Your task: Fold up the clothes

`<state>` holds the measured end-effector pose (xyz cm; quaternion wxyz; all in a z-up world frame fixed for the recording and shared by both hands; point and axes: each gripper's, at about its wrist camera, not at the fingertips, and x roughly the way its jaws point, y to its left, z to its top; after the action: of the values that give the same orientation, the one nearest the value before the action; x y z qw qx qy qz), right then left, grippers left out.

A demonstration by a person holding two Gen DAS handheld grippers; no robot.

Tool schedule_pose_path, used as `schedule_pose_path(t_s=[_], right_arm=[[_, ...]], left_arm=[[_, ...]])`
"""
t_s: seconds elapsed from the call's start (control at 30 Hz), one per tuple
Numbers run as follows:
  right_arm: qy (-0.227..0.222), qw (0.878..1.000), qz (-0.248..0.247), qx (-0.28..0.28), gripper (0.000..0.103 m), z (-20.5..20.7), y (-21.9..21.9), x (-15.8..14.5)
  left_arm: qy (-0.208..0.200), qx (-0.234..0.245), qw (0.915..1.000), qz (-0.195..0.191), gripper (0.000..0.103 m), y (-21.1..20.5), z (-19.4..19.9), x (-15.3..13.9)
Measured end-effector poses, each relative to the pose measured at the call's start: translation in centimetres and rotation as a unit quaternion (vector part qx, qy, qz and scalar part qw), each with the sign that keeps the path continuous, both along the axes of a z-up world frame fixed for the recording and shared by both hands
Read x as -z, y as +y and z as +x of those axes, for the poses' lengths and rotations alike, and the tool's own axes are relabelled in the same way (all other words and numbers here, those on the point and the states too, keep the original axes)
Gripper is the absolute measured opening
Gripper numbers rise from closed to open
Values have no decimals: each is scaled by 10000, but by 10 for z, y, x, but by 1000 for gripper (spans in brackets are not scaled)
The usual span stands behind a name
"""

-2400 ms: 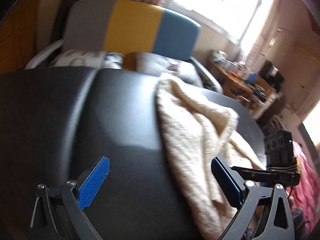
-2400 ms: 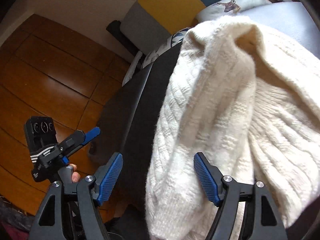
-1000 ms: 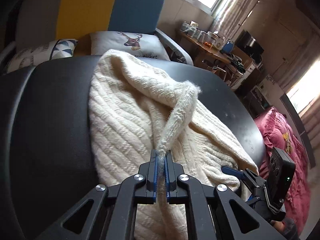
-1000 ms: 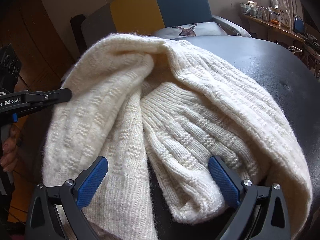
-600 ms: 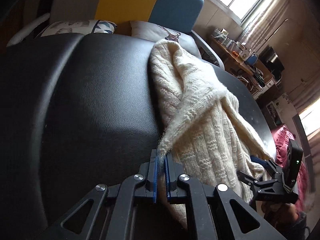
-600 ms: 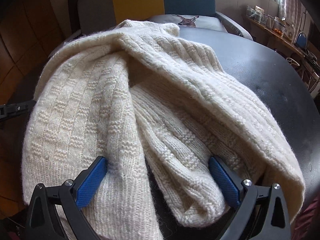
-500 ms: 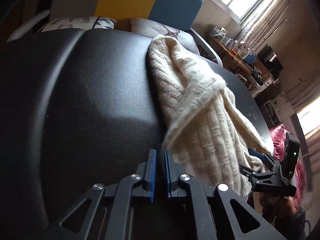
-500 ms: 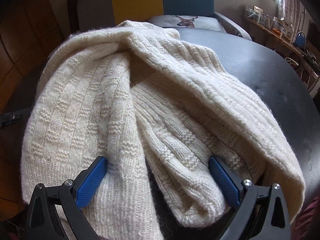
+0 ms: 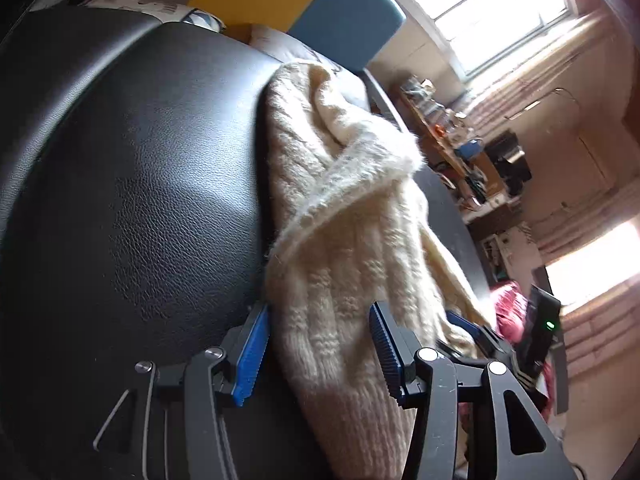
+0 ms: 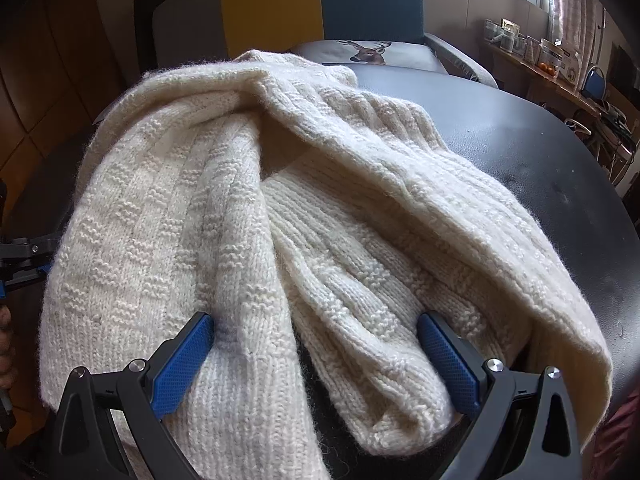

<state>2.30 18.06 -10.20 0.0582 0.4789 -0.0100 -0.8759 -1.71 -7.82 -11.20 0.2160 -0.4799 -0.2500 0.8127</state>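
Lying bunched on a black leather surface (image 9: pixel 132 184), a cream knitted sweater (image 10: pixel 304 216) fills most of the right wrist view. The right gripper (image 10: pixel 316 350) hangs close over the near edge of the knit with its jaws spread wide; two rolled folds of the knit lie between its blue pads (image 10: pixel 182 364), which grip nothing. In the left wrist view the sweater (image 9: pixel 348 248) runs from 12 o'clock down to 6 o'clock, just right of centre, with bare leather at 9 o'clock. The left gripper (image 9: pixel 318 350) is opening, about half spread, with a hanging strip of the knit between its pads and not pinched. A yellow and blue chair back (image 10: pixel 320 4) stands at 12 o'clock behind the surface, with a deer-print cushion (image 10: pixel 366 54) on it.
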Motion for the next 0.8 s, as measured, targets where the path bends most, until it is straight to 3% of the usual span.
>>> schedule_pose_path(t_s=[0.13,0.17,0.2,0.23,0.47,0.6,0.67,0.8], right_arm=[[41,10000,-36,-14,103,-4,-9,12],[12,10000,-46,-3,103,-13,-3,19],[-17,10000,-56,8,103,-23,4,26],[-55,10000,-41,21,103,-26,4,26],[-475,9988,-104,36,103,-29,-3,19],[-531,9985,-124,-32,103,-30,-9,18],[-373,9992,61,-133,103,-26,-17,20],[-127,9994,176,-262,103,-21,-22,22]], left_arm=[[-211,-9,9996,213,47,5,0,9],[-230,-23,9994,243,41,5,1,10],[-300,5,9991,292,22,4,3,10],[-283,-23,9992,288,9,2,5,8],[294,-456,9979,367,8,-32,21,-27],[440,-691,9966,39,8,-56,19,-38],[397,-771,9956,-352,8,-59,12,-35],[-129,-672,9896,-1263,9,-49,11,1]])
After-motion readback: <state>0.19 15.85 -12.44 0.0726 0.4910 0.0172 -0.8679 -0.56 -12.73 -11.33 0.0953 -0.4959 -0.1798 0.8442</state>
